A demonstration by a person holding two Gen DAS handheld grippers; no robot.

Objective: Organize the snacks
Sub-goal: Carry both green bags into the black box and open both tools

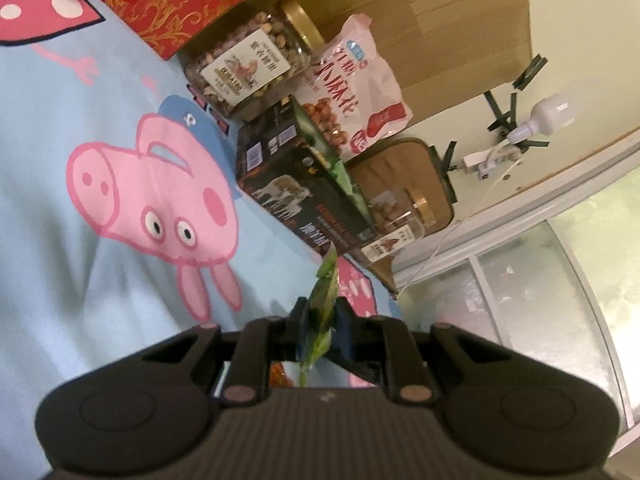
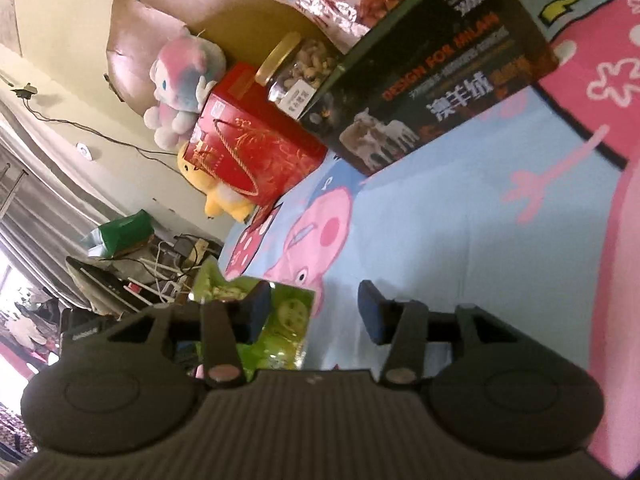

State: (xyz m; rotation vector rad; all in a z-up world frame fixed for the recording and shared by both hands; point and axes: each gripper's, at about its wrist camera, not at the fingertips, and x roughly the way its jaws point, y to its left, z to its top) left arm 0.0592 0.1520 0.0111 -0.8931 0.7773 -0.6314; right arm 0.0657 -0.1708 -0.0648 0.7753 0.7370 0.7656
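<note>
My left gripper (image 1: 322, 326) is shut on a thin green snack packet (image 1: 325, 300), which stands edge-on between its blue pads above the cartoon bedsheet (image 1: 80, 260). In the right wrist view a green snack packet (image 2: 286, 320) lies just behind and beside the left finger of my right gripper (image 2: 314, 312), which stands open with nothing between its pads. Along the headboard sit a black box (image 1: 296, 184), a pink snack bag (image 1: 356, 92), a nut jar (image 1: 248, 68) and a second jar (image 1: 400, 220).
A red gift box (image 1: 168, 4) stands at the far end of the row; in the right wrist view the red gift box (image 2: 256, 148) has plush toys (image 2: 184, 80) behind it. A wooden headboard (image 1: 440, 20), wall plug (image 1: 532, 128) and cluttered cables (image 2: 160, 272) border the bed.
</note>
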